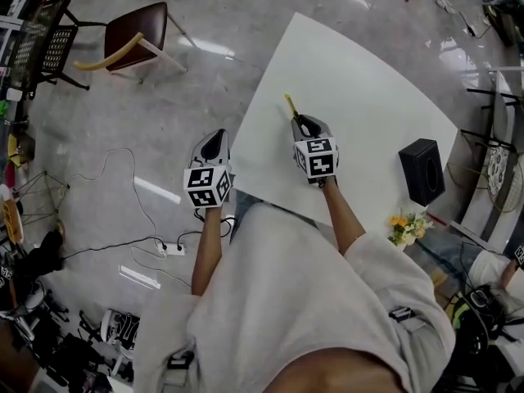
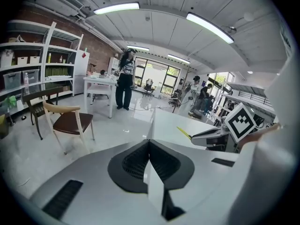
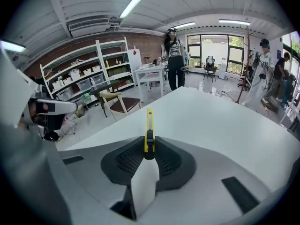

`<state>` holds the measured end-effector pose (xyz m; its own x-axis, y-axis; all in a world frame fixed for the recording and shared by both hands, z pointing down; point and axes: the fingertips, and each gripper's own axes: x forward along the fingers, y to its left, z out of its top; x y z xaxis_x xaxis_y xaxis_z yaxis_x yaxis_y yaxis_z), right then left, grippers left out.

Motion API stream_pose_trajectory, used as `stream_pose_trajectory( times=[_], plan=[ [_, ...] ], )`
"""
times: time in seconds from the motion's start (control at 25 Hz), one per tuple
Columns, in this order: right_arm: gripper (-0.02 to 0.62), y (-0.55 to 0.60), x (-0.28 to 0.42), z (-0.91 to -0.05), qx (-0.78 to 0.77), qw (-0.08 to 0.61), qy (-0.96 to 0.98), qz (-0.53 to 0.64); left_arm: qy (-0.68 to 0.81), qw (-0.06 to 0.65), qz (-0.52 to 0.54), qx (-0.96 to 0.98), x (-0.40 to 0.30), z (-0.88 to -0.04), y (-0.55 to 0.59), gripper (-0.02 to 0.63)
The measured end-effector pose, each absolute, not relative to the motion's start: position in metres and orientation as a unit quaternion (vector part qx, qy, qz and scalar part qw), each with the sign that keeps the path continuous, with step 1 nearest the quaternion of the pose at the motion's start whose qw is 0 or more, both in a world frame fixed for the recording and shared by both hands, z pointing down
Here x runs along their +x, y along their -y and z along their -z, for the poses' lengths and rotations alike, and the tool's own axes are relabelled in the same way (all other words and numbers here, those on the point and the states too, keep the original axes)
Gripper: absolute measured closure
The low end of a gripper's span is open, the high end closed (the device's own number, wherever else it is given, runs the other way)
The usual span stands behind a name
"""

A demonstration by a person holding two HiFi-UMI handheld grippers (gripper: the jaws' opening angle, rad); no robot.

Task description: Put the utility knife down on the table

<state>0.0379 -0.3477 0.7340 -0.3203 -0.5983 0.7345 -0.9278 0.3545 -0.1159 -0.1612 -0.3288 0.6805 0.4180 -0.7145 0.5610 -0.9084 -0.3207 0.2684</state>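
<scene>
- The fingers (image 3: 131, 159) of my right gripper (image 3: 149, 148) pinch a yellow utility knife (image 3: 149, 123), its tip pointing away from me.
- The knife is over the white desk (image 1: 352, 88), close to its left edge; I cannot tell whether it touches.
- My left gripper (image 2: 149, 146) has its fingers (image 2: 131, 165) pressed together on nothing, beyond the desk's left edge.
- A black box (image 1: 422, 170) stands near the right edge.

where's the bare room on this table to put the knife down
Nearly all of the table is bare: the wide stretch ahead of the knife in the right claw up to the far corner, and the patch between that claw and the box. Only the right edge is crowded, with the box and flowers.
</scene>
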Motion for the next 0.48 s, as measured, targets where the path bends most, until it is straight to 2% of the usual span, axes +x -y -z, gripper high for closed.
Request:
stream_pose_trajectory(
  times=[0.48],
  plan=[
    [0.512, 0.367, 0.038, -0.760, 0.501, 0.345, 0.740, -0.288, 0.519, 0.283, -0.169, 0.788, -0.168, -0.677, 0.323, 0.584]
  ],
)
